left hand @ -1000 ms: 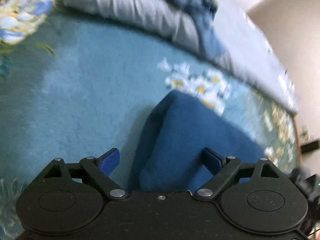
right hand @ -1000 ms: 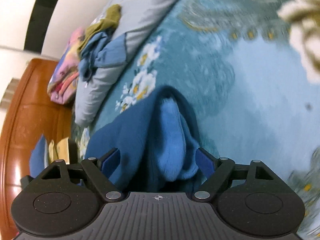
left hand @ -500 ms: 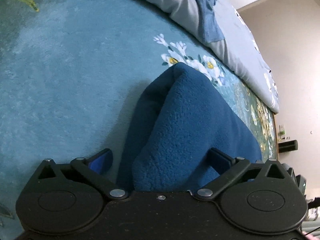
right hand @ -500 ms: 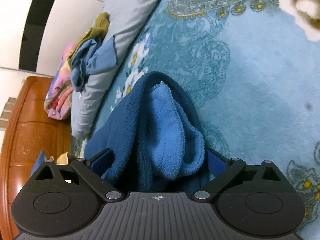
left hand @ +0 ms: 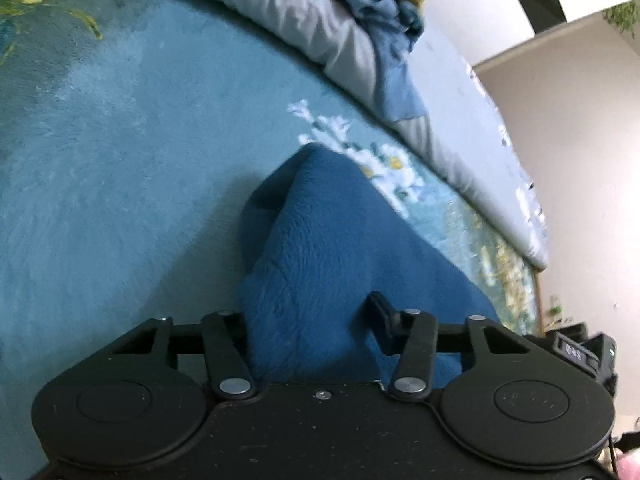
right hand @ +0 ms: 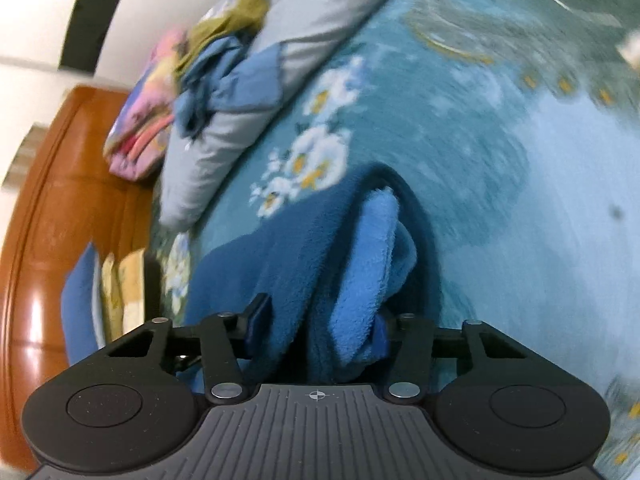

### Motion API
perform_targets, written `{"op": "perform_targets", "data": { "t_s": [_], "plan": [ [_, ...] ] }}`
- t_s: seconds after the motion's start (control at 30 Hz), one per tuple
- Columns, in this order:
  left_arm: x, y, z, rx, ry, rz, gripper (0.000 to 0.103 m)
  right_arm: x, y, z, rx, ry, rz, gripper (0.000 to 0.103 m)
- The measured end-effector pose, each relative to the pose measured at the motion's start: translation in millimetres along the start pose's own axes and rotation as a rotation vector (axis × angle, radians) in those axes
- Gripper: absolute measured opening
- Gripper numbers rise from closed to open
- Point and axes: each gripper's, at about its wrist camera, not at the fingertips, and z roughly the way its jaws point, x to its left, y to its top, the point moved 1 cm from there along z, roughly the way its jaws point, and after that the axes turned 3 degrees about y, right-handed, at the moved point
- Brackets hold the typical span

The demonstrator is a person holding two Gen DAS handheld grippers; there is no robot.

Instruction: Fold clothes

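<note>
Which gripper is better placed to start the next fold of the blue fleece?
Probably the right gripper: its jaws have just closed around the blue fleece at the bunched edge. The left gripper grips plain fabric.

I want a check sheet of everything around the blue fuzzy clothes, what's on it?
Surface: teal flowered blanket, fabric lying on it.
Job's things: dark blue fleece garment, bunched, lighter blue inside.
Clutter: heap of clothes on the grey quilt.
Grippers: left tool and right tool have just been closing; each pinches a fleece fold.
Cables: nothing seen.
Surroundings: wooden headboard, pale wall.
</note>
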Motion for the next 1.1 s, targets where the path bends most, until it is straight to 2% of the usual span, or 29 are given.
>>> {"op": "perform_targets", "data": {
  "t_s": [0.07, 0.17, 0.27, 0.37, 0.43, 0.5, 0.53, 0.7, 0.8, 0.87, 0.9, 0.93, 0.97, 1.0, 1.1],
  "plan": [
    [-8, -9, -9, -0.019, -0.022, -0.019, 0.048, 10, 18, -3, 0.035, 0.009, -0.055, 0.046],
    [-11, -23, -8, -0.017, 0.013, -0.015, 0.048, 22, 44, 0, 0.101, -0.007, -0.144, 0.046],
    [-4, -34, 5, -0.007, 0.08, -0.031, 0.051, 22, 48, 14, 0.19, -0.07, -0.216, 0.046],
    [-4, -38, 3, -0.017, 0.103, -0.041, 0.055, 13, 40, 18, 0.219, -0.094, -0.223, 0.048],
    [-8, -37, -5, -0.026, 0.117, -0.031, 0.058, 8, 39, 12, 0.205, -0.086, -0.187, 0.051],
    [-15, -36, -17, -0.048, 0.135, -0.006, 0.068, 10, 38, 1, 0.189, -0.089, -0.188, 0.051],
    [-18, -36, -23, -0.062, 0.134, 0.004, 0.069, 13, 37, -5, 0.176, -0.094, -0.196, 0.051],
    [-24, -35, -38, -0.086, 0.144, -0.009, 0.07, 14, 26, -32, 0.157, -0.034, -0.152, 0.053],
    [-23, -39, -41, -0.094, 0.13, -0.068, 0.069, 19, 18, -41, 0.138, 0.019, -0.126, 0.053],
    [-21, -41, -38, -0.103, 0.128, -0.114, 0.065, 22, 16, -38, 0.144, 0.051, -0.107, 0.052],
    [-21, -43, -37, -0.106, 0.128, -0.134, 0.054, 24, 15, -33, 0.156, 0.047, -0.105, 0.047],
    [-22, -44, -36, -0.112, 0.139, -0.142, 0.048, 26, 14, -28, 0.175, 0.041, -0.115, 0.04],
    [-24, -45, -37, -0.12, 0.161, -0.133, 0.034, 28, 14, -23, 0.194, 0.035, -0.126, 0.02],
    [-28, -45, -40, -0.129, 0.169, -0.113, 0.026, 31, 14, -23, 0.198, 0.034, -0.142, 0.008],
    [-38, -49, -55, -0.152, 0.099, -0.08, 0.023, 41, 16, -29, 0.197, 0.048, -0.184, 0.005]
  ]
}}
